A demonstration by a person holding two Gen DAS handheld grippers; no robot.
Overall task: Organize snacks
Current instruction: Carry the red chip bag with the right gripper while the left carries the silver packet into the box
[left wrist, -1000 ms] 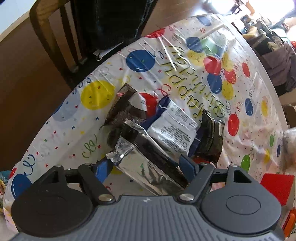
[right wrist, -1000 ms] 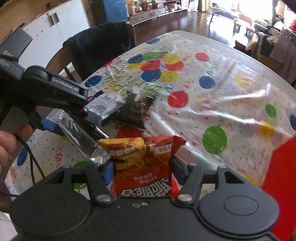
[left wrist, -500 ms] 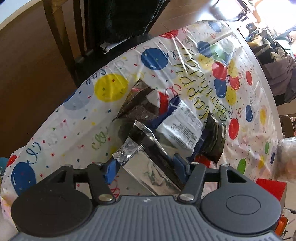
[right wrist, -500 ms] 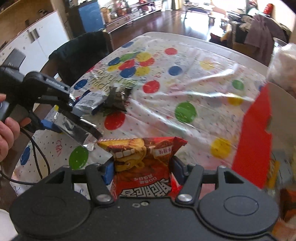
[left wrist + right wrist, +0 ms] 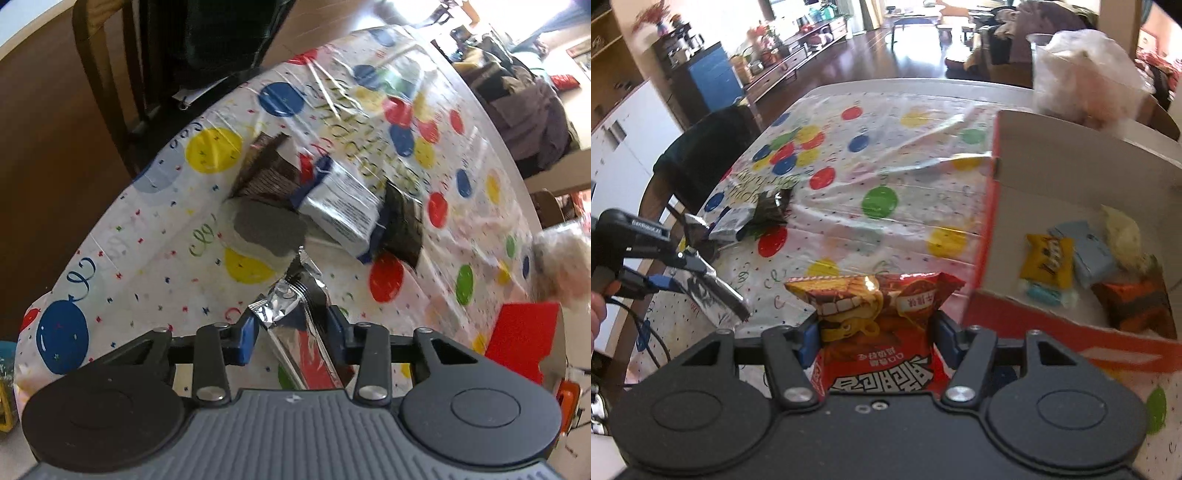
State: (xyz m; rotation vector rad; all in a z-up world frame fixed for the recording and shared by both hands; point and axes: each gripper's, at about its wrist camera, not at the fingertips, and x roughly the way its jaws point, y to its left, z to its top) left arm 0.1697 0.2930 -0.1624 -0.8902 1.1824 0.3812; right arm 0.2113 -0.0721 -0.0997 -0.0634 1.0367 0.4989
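My left gripper (image 5: 291, 326) holds a silver foil packet (image 5: 291, 299) lifted off the balloon-print tablecloth (image 5: 147, 240); its jaws are closing, and both blue pads press on the packet. In the right wrist view that left gripper (image 5: 677, 273) hangs at the left with the foil packet (image 5: 716, 291). My right gripper (image 5: 875, 332) is shut on a red and yellow snack bag (image 5: 875, 306), just left of an open red cardboard box (image 5: 991, 221) that holds several small snacks. On the cloth lie a brown packet (image 5: 266, 173), a white and blue packet (image 5: 340, 210) and a dark packet (image 5: 402, 225).
A wooden chair draped with a dark garment (image 5: 207, 37) stands at the table's far edge. A clear plastic bag (image 5: 1086, 70) sits behind the box. A hand (image 5: 596, 314) grips the left tool at the left border. The red box (image 5: 521, 332) shows low right in the left wrist view.
The left jaws have narrowed on the foil packet and lifted it away from the pile. The right gripper has swung right with its bag, bringing the open box into view.
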